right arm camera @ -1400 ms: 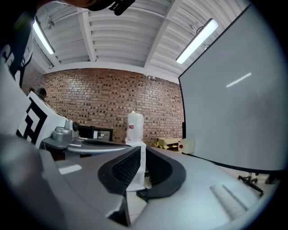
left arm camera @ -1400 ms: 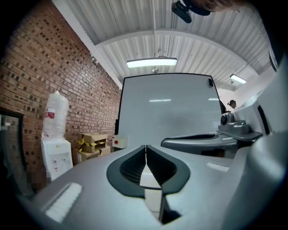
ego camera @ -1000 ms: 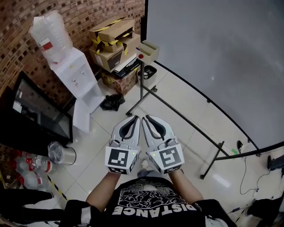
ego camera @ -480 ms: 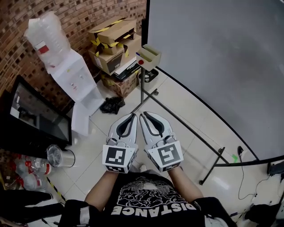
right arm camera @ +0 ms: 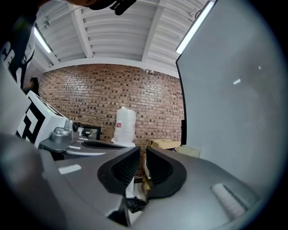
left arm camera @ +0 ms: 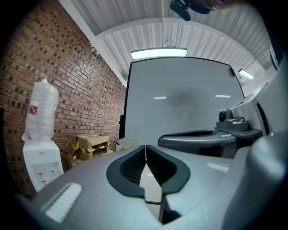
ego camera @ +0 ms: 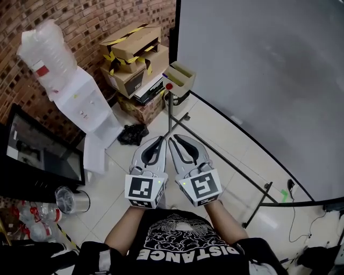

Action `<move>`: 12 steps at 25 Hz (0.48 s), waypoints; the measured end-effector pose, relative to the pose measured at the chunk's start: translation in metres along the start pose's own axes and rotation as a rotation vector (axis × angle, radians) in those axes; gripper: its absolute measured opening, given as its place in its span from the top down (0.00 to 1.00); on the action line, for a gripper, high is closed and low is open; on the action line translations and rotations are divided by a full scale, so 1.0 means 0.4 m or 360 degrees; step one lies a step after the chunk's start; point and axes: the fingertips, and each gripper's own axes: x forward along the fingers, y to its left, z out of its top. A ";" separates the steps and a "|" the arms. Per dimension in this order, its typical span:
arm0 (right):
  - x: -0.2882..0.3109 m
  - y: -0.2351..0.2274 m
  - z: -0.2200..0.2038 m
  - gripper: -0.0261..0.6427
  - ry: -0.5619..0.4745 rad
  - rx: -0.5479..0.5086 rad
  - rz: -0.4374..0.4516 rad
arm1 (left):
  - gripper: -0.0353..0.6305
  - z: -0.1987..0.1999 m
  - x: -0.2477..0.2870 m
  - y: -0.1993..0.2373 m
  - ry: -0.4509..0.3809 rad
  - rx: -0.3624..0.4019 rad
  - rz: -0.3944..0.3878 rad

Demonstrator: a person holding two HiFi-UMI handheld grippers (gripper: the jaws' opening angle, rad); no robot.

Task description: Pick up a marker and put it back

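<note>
Head view: the left tool [ego camera: 159, 140] and right tool [ego camera: 173, 140] are held side by side at centre frame, tips almost touching each other, above the white tiled floor [ego camera: 226, 129]. Left gripper view: the left tool's jaws are pressed together at the tips, with nothing between them. Right gripper view: the right tool's jaws stand a narrow gap apart, also with nothing between them.

Large grey whiteboard [ego camera: 258, 80] fills the upper right; its black metal stand [ego camera: 231, 161] runs across the floor. A beige box-shaped tray [ego camera: 180, 76] sits at the board's lower left corner, well ahead of both tools, with a small red round piece [ego camera: 169, 86] at its near edge. The marker itself cannot be made out at this size.

Upper left: brick wall [ego camera: 97, 16], stacked cardboard boxes with yellow-black tape [ego camera: 131, 48], and a white water dispenser [ego camera: 80, 105] with a clear plastic bottle [ego camera: 45, 48] on top. A black crumpled bag [ego camera: 131, 134] lies on the floor. A black flat screen [ego camera: 37, 156] is at the left edge and a shiny metal can [ego camera: 70, 198] at lower left.
</note>
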 end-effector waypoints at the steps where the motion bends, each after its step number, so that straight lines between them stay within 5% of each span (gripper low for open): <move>1: 0.021 -0.011 -0.002 0.94 0.0004 -0.0005 -0.0001 | 0.93 0.002 0.018 0.014 -0.0003 -0.0003 -0.0004; 12: 0.291 -0.132 -0.023 0.93 0.0080 -0.0021 -0.0068 | 0.91 -0.001 0.227 0.212 0.0024 -0.0029 -0.0061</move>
